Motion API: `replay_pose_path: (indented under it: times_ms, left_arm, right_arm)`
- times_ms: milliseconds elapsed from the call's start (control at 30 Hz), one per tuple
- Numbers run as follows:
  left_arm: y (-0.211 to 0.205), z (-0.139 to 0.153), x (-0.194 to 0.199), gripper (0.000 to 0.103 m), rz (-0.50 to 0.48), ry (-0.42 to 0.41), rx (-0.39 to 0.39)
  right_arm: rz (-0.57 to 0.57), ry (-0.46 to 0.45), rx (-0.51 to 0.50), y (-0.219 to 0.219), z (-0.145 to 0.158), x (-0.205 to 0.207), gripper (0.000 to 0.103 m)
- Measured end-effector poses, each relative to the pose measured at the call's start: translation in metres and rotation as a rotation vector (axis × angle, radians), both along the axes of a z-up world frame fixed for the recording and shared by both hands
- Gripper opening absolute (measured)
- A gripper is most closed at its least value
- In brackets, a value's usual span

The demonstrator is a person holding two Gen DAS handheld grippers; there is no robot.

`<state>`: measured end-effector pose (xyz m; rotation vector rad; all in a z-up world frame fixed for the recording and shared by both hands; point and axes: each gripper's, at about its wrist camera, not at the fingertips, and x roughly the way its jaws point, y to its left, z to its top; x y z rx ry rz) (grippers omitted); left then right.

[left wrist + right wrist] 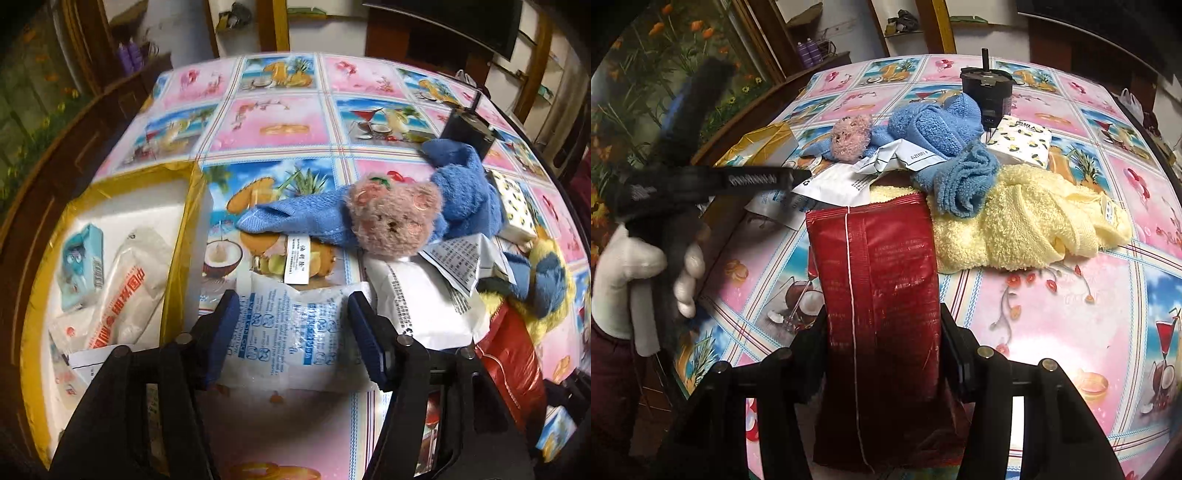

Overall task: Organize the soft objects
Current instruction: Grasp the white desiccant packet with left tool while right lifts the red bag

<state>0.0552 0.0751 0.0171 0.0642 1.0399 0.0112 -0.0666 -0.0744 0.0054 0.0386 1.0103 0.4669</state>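
My left gripper point(293, 328) has its jaws on either side of a clear white pouch with blue print point(295, 332) lying on the table; I cannot tell if the pads touch it. Beyond it lie a pink teddy bear point(395, 221) on a blue towel point(454, 192) and white packets point(424, 306). My right gripper point(882, 350) is shut on a red foil bag point(882, 314) and holds it upright. Behind it lie a yellow towel point(1027, 225), the blue towel point(942, 133) and the bear point(851, 138).
A white box with gold-taped edges point(110, 206) at the left holds a teal packet point(79, 266) and white bags point(125, 291). A black device point(986, 90) and a patterned tissue pack point(1021, 142) stand at the back. The left hand tool point(665, 206) is at the left.
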Motion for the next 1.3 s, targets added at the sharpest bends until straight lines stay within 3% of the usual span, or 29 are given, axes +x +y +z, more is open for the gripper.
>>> replay_pose_path:
  times_ms: [67, 133, 233, 300, 367, 400, 500, 633, 833, 867, 1000, 1033, 1067, 1100, 1167, 1200, 1300]
  left_arm:
    - [-0.006, -0.001, -0.007, 0.067, -0.032, 0.028, -0.020]
    - [-0.019, -0.003, -0.019, 0.067, -0.137, 0.068, -0.077]
    - [-0.039, -0.004, -0.040, 0.067, -0.259, 0.091, -0.090]
    - [-0.047, 0.001, -0.059, 0.067, -0.342, 0.115, -0.161]
    - [-0.048, 0.015, -0.078, 0.067, -0.418, 0.070, -0.232]
    - [-0.049, 0.023, -0.086, 0.067, -0.447, 0.029, -0.222]
    - [-0.052, 0.042, -0.102, 0.068, -0.521, -0.126, -0.085]
    - [-0.061, 0.036, -0.088, 0.068, -0.588, -0.143, 0.001]
    - [-0.080, -0.009, -0.060, 0.068, -0.627, -0.073, 0.133]
    - [-0.082, -0.008, -0.062, 0.068, -0.643, -0.104, 0.116]
    - [-0.087, -0.009, -0.060, 0.067, -0.620, -0.082, 0.089]
    - [-0.085, -0.008, -0.057, 0.064, -0.599, -0.058, 0.059]
    - [-0.085, -0.006, -0.056, 0.048, -0.590, -0.044, 0.036]
    - [-0.083, -0.006, -0.057, 0.040, -0.578, -0.044, 0.033]
    - [-0.080, -0.003, -0.058, 0.035, -0.551, -0.049, 0.017]
    - [-0.077, -0.002, -0.059, 0.030, -0.534, -0.051, 0.013]
    - [-0.067, 0.007, -0.067, 0.022, -0.498, -0.058, -0.046]
  right_arm:
    - [0.007, -0.001, 0.009, -0.003, 0.000, 0.000, 0.053]
    - [0.010, -0.002, 0.014, -0.005, 0.000, 0.000, 0.053]
    - [0.000, 0.001, 0.017, -0.010, 0.000, -0.003, 0.053]
    - [-0.015, 0.008, 0.023, -0.016, 0.000, -0.004, 0.053]
    - [-0.028, 0.012, 0.026, -0.023, 0.000, -0.007, 0.053]
    - [-0.031, 0.013, 0.021, -0.026, 0.000, -0.008, 0.054]
    - [-0.039, 0.011, 0.008, -0.034, 0.000, -0.009, 0.055]
    - [-0.045, 0.013, -0.013, -0.036, 0.001, -0.009, 0.056]
    - [-0.066, 0.047, 0.027, -0.043, 0.001, -0.008, 0.058]
    - [-0.064, 0.052, 0.032, -0.043, 0.001, -0.008, 0.058]
    - [-0.054, 0.048, 0.004, -0.038, 0.002, -0.005, 0.064]
    - [-0.049, 0.039, -0.014, -0.034, 0.002, -0.004, 0.066]
    - [-0.039, 0.025, -0.039, -0.029, 0.001, -0.004, 0.066]
    - [-0.025, 0.007, -0.073, -0.024, 0.001, -0.004, 0.067]
    - [0.003, -0.026, -0.131, -0.013, -0.001, -0.007, 0.066]
    - [0.010, -0.036, -0.148, -0.011, -0.001, -0.008, 0.059]
    - [0.021, -0.014, -0.074, -0.016, 0.001, -0.010, 0.049]
